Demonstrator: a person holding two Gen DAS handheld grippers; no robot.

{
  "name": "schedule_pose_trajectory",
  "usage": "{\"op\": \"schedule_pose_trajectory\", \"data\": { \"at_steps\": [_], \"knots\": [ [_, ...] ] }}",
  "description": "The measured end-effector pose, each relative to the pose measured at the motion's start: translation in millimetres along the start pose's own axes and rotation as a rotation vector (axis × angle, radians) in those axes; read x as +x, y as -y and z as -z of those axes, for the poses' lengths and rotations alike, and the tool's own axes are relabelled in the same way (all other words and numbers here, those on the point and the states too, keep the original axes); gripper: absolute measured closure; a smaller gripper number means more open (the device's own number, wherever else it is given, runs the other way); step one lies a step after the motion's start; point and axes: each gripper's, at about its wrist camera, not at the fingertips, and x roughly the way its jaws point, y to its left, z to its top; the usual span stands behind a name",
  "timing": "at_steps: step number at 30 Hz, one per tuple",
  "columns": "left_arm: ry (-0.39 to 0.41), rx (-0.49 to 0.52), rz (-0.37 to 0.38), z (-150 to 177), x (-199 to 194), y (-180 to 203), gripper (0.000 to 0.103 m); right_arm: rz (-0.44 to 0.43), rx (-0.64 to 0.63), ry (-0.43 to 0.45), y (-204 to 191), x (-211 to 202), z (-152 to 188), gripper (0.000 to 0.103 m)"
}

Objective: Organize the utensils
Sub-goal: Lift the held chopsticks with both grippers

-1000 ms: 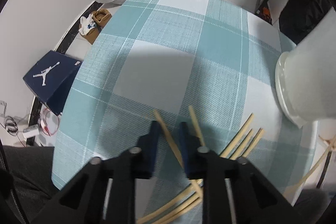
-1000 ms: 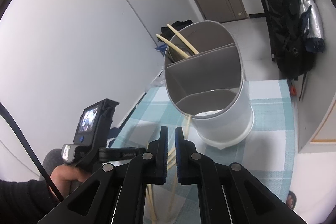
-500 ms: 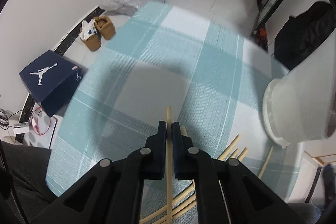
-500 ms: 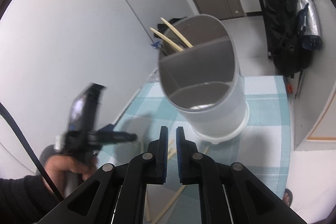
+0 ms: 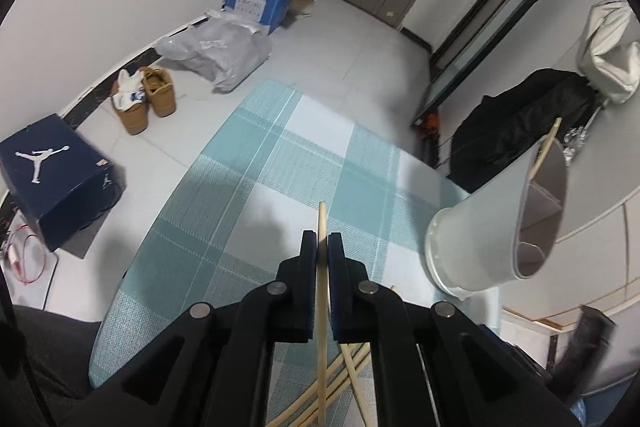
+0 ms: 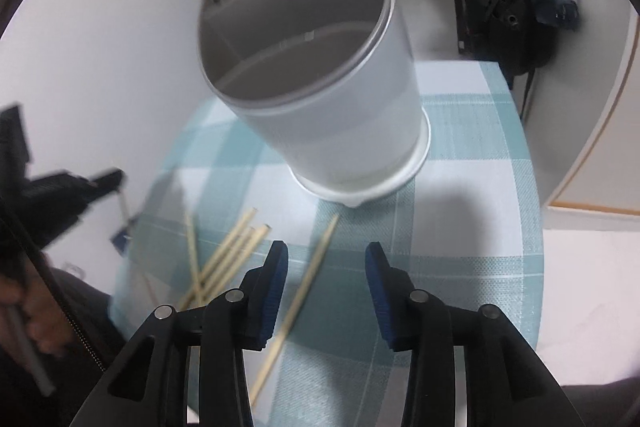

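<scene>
Chopsticks are the job here, and they go into the tall grey-white holder. From the left wrist camera, the left gripper (image 5: 323, 247) is squeezed tight on one chopstick (image 5: 321, 303), which runs straight up and down the picture between the blue pads, its tip poking out toward 12 o'clock. The utensil holder (image 5: 496, 227) stands at about 3 o'clock from that tip, near but not touching, so I think the held stick has to swing that way and tip upright to drop in. One stick already pokes out of the holder's far side. More loose chopsticks (image 5: 352, 375) lie on the checked tablecloth (image 5: 280, 179) at 6 o'clock, partly hidden under the gripper. From the right wrist camera, the right gripper (image 6: 326, 259) is opening its jaws, and nothing is pinched between them. A single chopstick (image 6: 308, 279) lies on the cloth just by the left pad, slanting from 7 o'clock up to 1 o'clock. A bunch of chopsticks (image 6: 224, 259) sits at 9 o'clock, and the holder stands at 12 o'clock with two sticks in its back part. The left side is blurry, so the other gripper and the hand there are hard to make out.
</scene>
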Motion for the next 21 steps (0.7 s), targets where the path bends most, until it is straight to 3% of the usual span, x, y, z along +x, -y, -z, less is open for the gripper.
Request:
{"op": "schedule_pose_trajectory", "data": {
  "at_steps": [9,11,14,21],
  "knots": [
    [0.052,0.023,0.067,-8.0,-15.0,-15.5,0.101,0.147,-0.095,-0.052,-22.4,37.3,-4.6,0.067],
    [0.046,0.009,0.086,-8.5,-15.8,-19.3,0.101,0.212,-0.158,-0.061,-38.0,42.9,-1.6,0.074],
    [0.050,0.005,0.100,-8.9,-18.2,-23.1,0.101,0.262,-0.232,-0.064,-54.9,48.0,4.6,0.094],
    [0.053,0.026,0.112,-3.3,-24.8,-22.4,0.101,0.187,-0.172,-0.019,-48.4,34.8,10.3,0.099]
  ]
}}
